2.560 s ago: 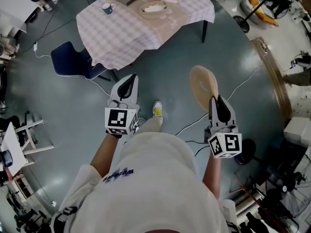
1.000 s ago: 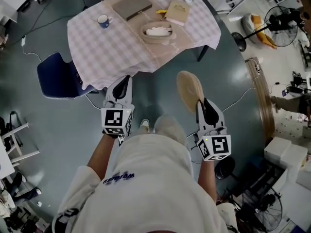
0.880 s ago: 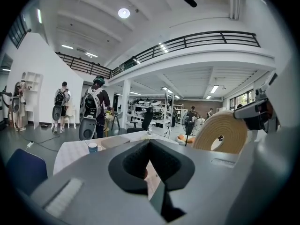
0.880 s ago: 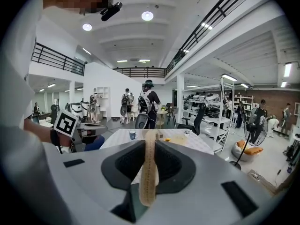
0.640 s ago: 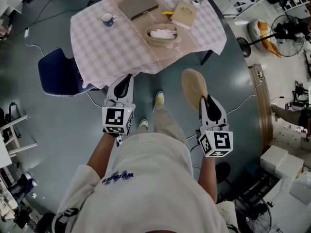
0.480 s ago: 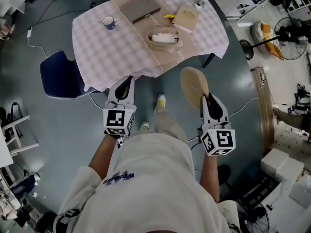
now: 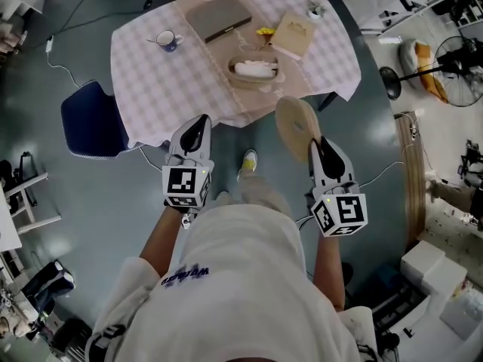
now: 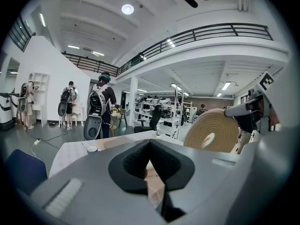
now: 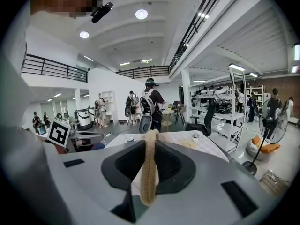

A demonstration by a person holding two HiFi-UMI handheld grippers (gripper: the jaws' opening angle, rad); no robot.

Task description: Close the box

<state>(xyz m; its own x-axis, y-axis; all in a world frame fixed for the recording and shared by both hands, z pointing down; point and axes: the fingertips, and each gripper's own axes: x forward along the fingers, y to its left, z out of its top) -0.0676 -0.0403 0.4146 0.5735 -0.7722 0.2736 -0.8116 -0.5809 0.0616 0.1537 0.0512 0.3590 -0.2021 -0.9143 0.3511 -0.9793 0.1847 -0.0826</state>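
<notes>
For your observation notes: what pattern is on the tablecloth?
The tablecloth has pale pink-and-white checks, clearest in the head view.

The round lid (image 7: 296, 125) in your right gripper (image 7: 318, 145) looks like coiled straw or rattan: pale, matt, and ribbed along its edge. The box (image 7: 249, 83) on the table seems to be the same rough weave. Both gripper shells, on your left gripper (image 7: 200, 124) too, are smooth matt grey plastic, with dark, dull, foam-like pads (image 9: 125, 165). The tablecloth (image 7: 173, 89) is soft checked cloth that hangs in folds. The floor (image 7: 83, 202) is smooth and slightly glossy, catching the light. Your shirt (image 7: 241, 277) is plain white cloth.
</notes>
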